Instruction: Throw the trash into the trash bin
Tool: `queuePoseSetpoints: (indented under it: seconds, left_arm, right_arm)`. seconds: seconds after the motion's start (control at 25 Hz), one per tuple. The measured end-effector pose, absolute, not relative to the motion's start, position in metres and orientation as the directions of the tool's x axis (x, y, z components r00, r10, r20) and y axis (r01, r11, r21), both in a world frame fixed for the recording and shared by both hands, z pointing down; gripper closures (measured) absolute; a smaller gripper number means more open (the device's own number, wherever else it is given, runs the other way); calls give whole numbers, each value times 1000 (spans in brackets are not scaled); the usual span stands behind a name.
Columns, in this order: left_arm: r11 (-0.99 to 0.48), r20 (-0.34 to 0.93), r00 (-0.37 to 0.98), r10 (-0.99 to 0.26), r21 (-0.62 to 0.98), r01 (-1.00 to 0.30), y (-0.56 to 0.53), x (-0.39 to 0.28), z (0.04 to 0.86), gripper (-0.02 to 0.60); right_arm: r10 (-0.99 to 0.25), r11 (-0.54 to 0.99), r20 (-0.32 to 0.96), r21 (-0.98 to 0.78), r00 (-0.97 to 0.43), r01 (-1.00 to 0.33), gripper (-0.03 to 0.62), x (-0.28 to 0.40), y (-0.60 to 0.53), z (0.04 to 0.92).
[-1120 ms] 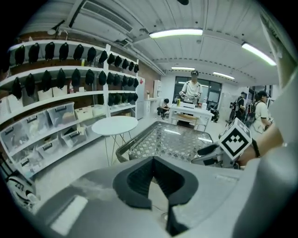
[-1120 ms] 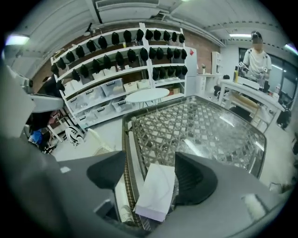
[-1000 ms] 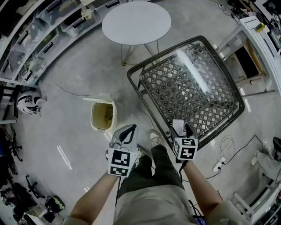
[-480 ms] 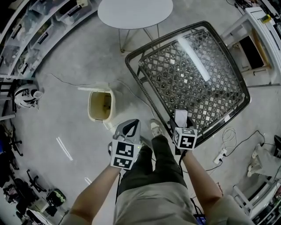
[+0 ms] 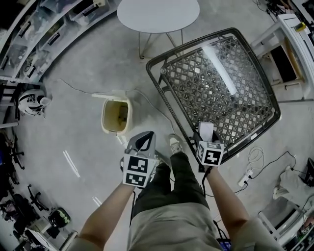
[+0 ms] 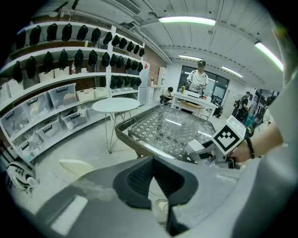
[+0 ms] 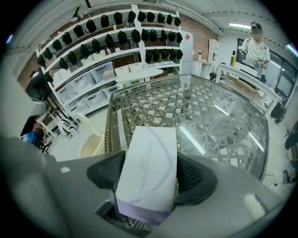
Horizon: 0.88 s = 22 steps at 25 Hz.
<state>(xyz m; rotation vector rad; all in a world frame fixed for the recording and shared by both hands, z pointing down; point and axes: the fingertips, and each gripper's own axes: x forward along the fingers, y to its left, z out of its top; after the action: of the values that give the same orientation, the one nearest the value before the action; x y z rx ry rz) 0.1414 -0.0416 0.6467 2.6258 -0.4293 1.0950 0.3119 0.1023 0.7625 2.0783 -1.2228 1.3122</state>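
Note:
The trash is a small white box (image 5: 205,128), and my right gripper (image 5: 206,134) is shut on it above the near edge of the glass-topped wicker table (image 5: 216,88). The right gripper view shows the box (image 7: 149,162) upright between the pads, filling the gap. On the floor to the left stands the cream trash bin (image 5: 117,116), lid open; it also appears at the left of the right gripper view (image 7: 91,142). My left gripper (image 5: 143,139) hangs just right of and nearer than the bin, its jaws meeting at the tips with nothing between them (image 6: 152,160).
A round white table (image 5: 158,14) stands beyond the wicker table. Shelves with storage boxes (image 5: 44,39) line the left side. A cable (image 5: 142,98) runs across the floor behind the bin. My shoe (image 5: 174,143) is between the grippers. A power strip (image 5: 244,181) lies right.
The head view has shifted a little as the person moves. Both grippers stay in nearly the same places, and the white box remains held in the right one.

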Motion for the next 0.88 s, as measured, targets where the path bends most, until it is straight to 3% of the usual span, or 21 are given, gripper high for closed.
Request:
queuePoseSetpoints:
  seconds: [0.32, 0.88]
  left_arm:
    - [-902, 687, 684, -245, 96, -420, -60, 121, 606, 580]
    - [-821, 498, 690, -525, -84, -564, -143, 68, 461, 580]
  right_arm:
    - [-595, -455, 791, -189, 139, -870, 260, 310, 53, 685]
    - [-883, -118, 467, -297, -37, -947, 264, 277, -75, 463]
